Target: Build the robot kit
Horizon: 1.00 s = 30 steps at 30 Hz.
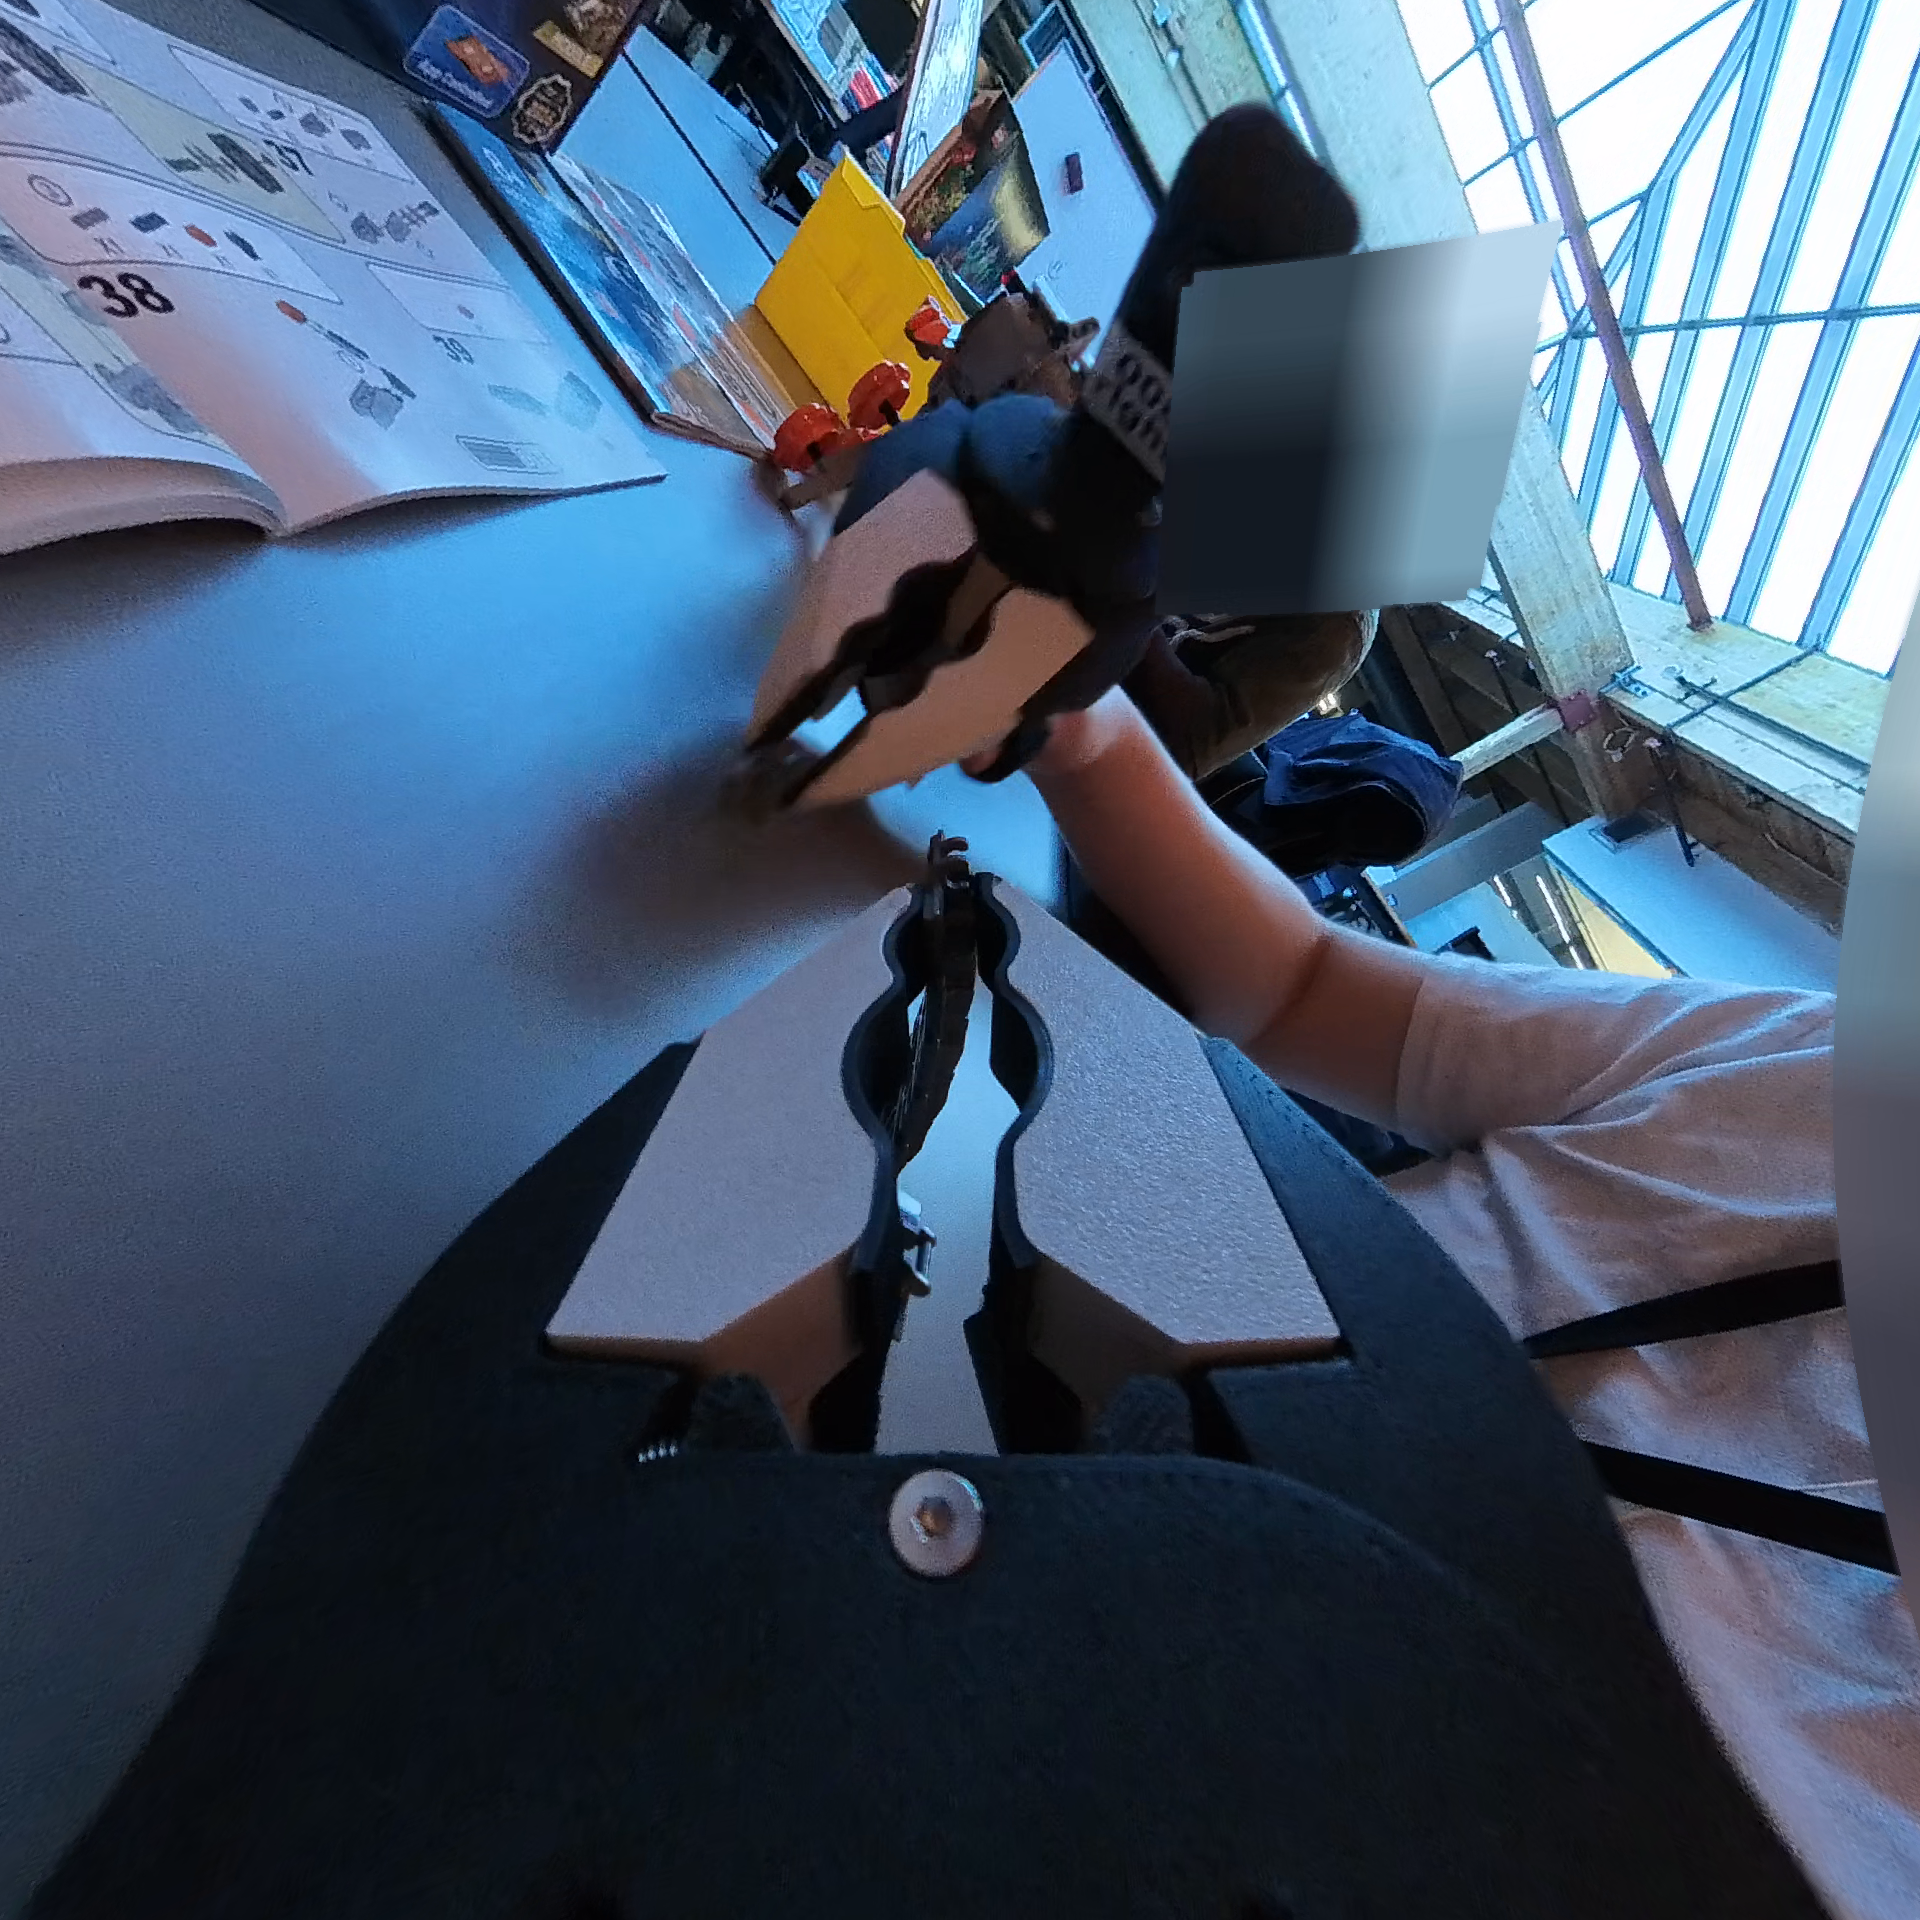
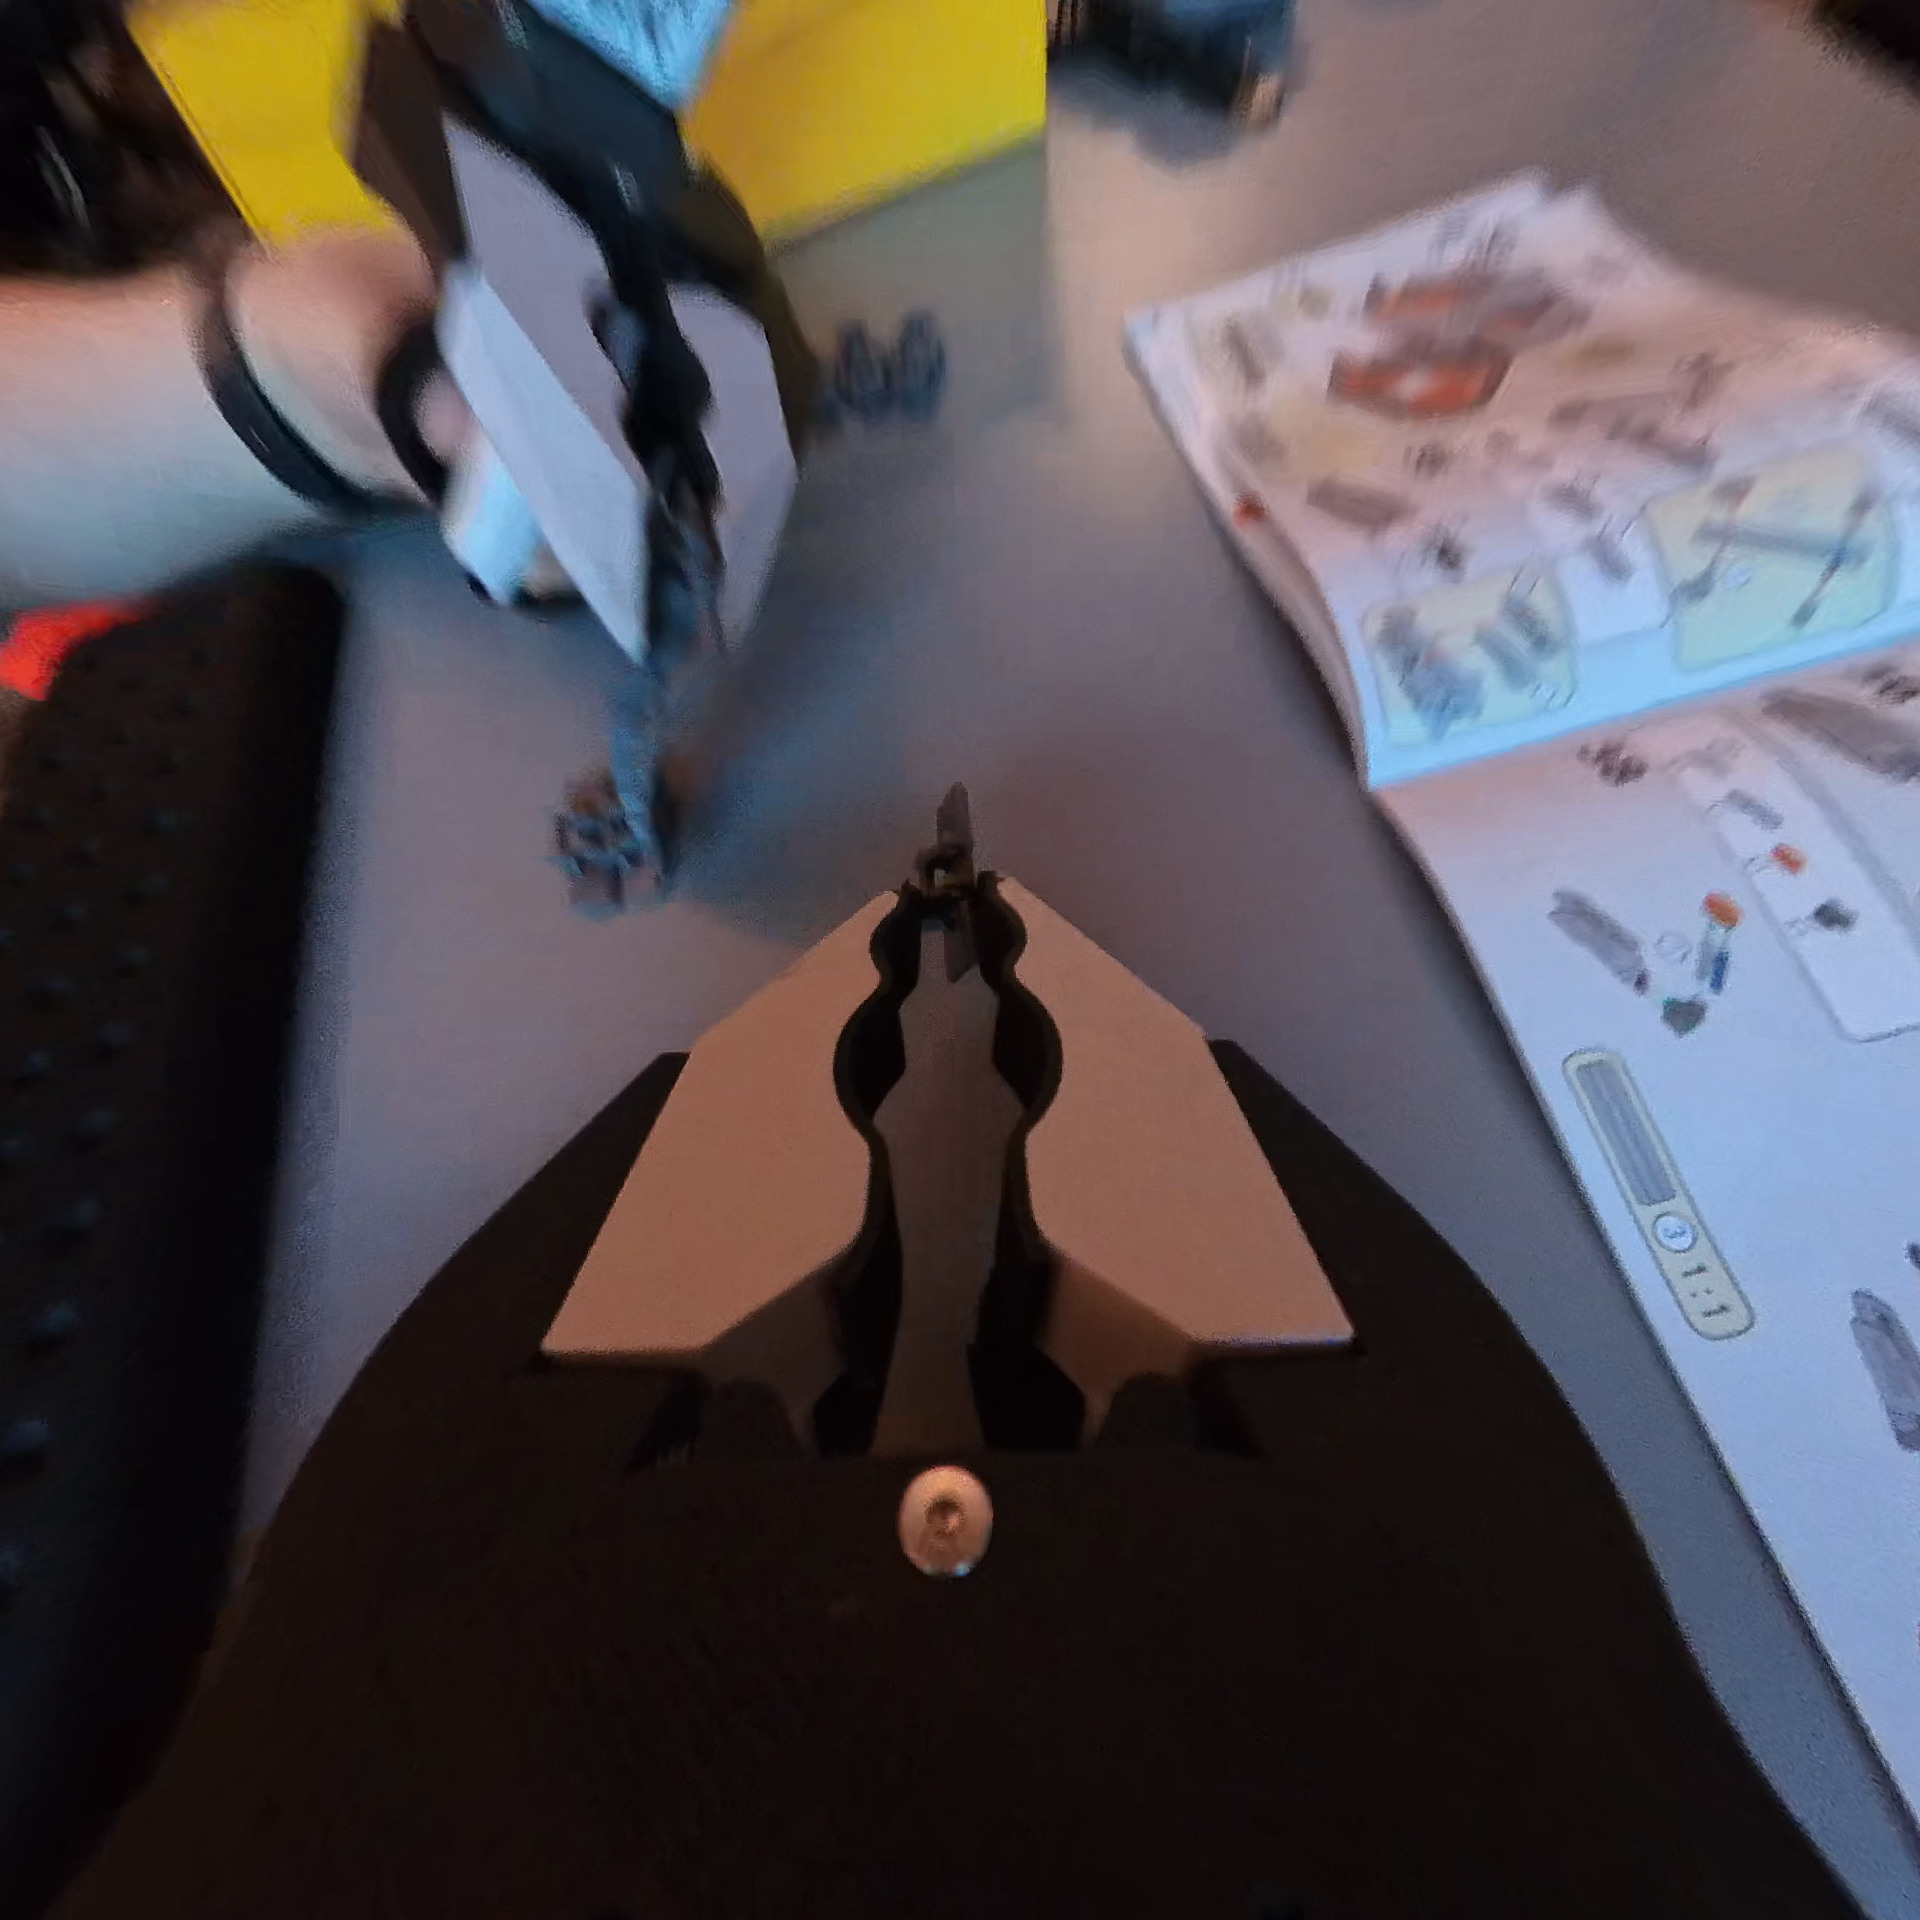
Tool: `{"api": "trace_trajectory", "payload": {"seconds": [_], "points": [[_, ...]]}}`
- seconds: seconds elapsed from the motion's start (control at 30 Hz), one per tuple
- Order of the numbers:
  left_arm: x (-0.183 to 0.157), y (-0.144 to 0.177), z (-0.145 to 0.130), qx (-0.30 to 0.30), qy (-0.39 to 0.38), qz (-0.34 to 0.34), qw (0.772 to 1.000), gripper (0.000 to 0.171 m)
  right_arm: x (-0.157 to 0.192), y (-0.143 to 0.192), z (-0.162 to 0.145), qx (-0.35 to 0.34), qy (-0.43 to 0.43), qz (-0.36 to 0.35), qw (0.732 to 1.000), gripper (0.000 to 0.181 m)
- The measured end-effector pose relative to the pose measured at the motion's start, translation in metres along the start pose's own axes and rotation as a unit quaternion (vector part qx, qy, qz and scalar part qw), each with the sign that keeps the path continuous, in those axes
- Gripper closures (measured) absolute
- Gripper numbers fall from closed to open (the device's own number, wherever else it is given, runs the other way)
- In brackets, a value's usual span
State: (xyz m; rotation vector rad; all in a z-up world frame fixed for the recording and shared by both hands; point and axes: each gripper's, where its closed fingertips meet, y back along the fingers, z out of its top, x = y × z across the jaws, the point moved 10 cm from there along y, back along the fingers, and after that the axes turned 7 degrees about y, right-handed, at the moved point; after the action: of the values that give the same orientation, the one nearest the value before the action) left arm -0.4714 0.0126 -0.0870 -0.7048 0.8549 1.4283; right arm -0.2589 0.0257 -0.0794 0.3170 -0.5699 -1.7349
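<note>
My left gripper (image 1: 943,888) is shut on a long, thin dark brick piece (image 1: 938,1003) that stands edge-on between the fingers and sticks out past the tips. In the right wrist view the left gripper (image 2: 675,634) is blurred at the upper left, with the dark piece (image 2: 634,810) hanging from it towards the grey table (image 2: 1091,727). My right gripper (image 2: 948,896) is shut on a small dark grey piece (image 2: 954,831) at its tips. In the left wrist view the right gripper (image 1: 767,774) is just ahead, tips low near the table (image 1: 364,831), held by a hand.
An open instruction booklet (image 1: 312,343) (image 2: 1610,727) lies on the table. A yellow box (image 1: 842,301) (image 2: 883,104), orange pieces (image 1: 842,416) and a brown brick model (image 1: 1008,353) are at the far edge. A black studded plate (image 2: 135,935) lies on the left. A person's arm (image 1: 1247,935) reaches in.
</note>
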Motion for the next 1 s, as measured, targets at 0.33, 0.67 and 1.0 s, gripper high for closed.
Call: {"api": "trace_trajectory", "payload": {"seconds": [0.33, 0.67, 1.0], "points": [[-0.013, -0.008, -0.005, 0.028, -0.074, -0.010, 0.997, 0.166, 0.037, 0.004, 0.035, -0.126, -0.009, 0.064, 0.990, 0.173], [-0.013, -0.009, -0.007, 0.044, -0.107, 0.017, 0.993, 0.166, 0.040, 0.002, 0.036, -0.077, 0.015, 0.048, 0.996, 0.173], [-0.016, -0.007, -0.006, 0.050, -0.111, 0.018, 0.992, 0.165, 0.046, 0.004, 0.043, -0.080, 0.013, 0.051, 0.995, 0.173]]}}
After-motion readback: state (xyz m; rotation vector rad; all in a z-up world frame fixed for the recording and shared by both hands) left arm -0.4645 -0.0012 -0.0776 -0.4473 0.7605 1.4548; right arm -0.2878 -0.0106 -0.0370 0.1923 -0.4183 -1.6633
